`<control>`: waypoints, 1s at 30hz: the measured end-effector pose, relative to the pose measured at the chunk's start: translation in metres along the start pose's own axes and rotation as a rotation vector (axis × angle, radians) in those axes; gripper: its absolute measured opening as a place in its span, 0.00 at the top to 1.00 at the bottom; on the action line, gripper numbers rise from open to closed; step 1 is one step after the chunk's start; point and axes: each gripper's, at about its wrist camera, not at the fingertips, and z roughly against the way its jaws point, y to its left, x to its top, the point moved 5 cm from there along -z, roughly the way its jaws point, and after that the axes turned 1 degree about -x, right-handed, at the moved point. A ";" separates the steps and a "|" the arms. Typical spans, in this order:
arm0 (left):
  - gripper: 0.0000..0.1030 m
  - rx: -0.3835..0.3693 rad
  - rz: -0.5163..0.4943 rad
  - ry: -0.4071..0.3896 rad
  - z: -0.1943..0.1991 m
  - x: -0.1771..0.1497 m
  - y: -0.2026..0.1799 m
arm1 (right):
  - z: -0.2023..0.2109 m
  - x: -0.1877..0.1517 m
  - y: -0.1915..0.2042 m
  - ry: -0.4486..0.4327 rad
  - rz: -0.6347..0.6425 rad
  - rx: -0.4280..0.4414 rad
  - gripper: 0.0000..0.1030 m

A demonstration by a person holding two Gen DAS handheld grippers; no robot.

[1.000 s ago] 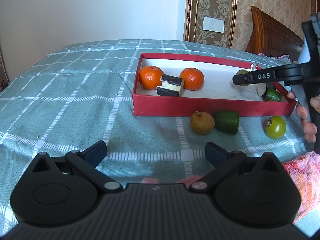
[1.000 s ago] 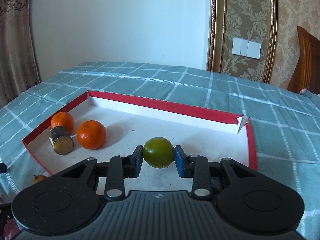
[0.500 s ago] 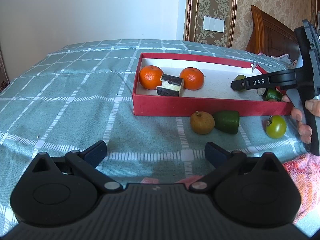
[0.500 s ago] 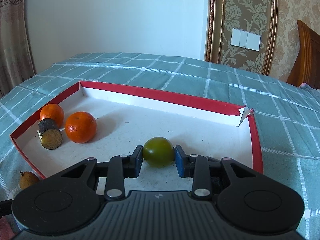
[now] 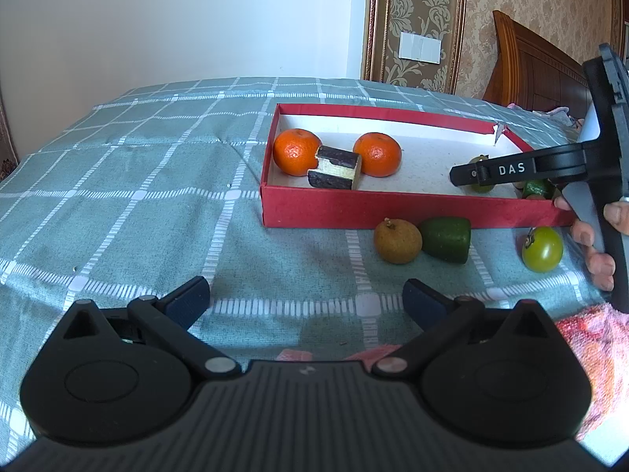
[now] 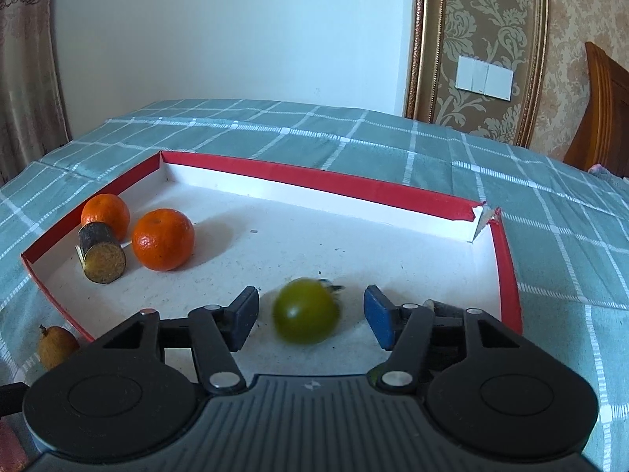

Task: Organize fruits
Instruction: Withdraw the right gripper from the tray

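Observation:
A red box [image 5: 393, 208] with a white floor lies on the bed; it also shows in the right wrist view [image 6: 314, 181]. In it are two oranges [image 5: 297, 151] [image 5: 377, 154] and a dark cut cane piece [image 5: 334, 167]. My right gripper [image 6: 310, 316] is open over the box's right part, and a blurred green tomato [image 6: 306, 316] sits loose between its fingers. My left gripper [image 5: 306, 301] is open and empty above the bedspread, short of the box. In front of the box lie a brown longan [image 5: 398, 240], a green fruit piece [image 5: 446, 239] and another green tomato [image 5: 542, 249].
The bed has a teal checked cover [image 5: 157, 181]. A pink-red cloth [image 5: 589, 354] lies at the right near my left gripper. A wooden headboard [image 5: 530, 63] stands at the far right. More small green fruit [image 5: 534, 188] lies in the box's right corner.
My right gripper has lowered into the box and opened, letting go of the green tomato, which now lies blurred between the fingers. My left gripper has not moved.

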 end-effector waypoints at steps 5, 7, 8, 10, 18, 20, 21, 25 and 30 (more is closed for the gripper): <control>0.00 0.000 0.000 0.000 0.000 0.000 0.000 | 0.010 0.000 -0.007 -0.011 -0.050 0.003 0.40; 0.00 0.000 -0.001 0.000 0.000 0.000 0.000 | 0.019 0.000 -0.012 -0.018 -0.080 0.020 0.39; 0.00 0.000 -0.001 0.000 0.000 0.000 0.001 | 0.024 -0.001 -0.014 -0.021 -0.096 0.033 0.39; 0.00 0.000 0.000 0.000 0.000 0.000 0.000 | 0.037 -0.004 -0.018 -0.032 -0.117 0.048 0.39; 0.00 0.001 -0.001 0.000 0.000 0.000 0.000 | 0.100 -0.033 -0.030 -0.093 -0.075 0.023 0.38; 0.00 0.002 -0.002 0.001 0.000 0.000 0.000 | 0.109 -0.045 -0.032 -0.092 -0.074 0.018 0.35; 0.00 0.002 -0.002 0.001 0.000 0.000 0.000 | 0.112 -0.051 -0.034 -0.089 -0.077 0.014 0.35; 0.00 0.003 -0.003 0.002 0.000 0.000 0.000 | 0.113 -0.068 -0.041 -0.053 -0.084 0.020 0.34; 0.00 0.006 -0.007 0.003 -0.001 0.000 0.000 | 0.106 -0.075 -0.049 -0.033 -0.117 0.015 0.34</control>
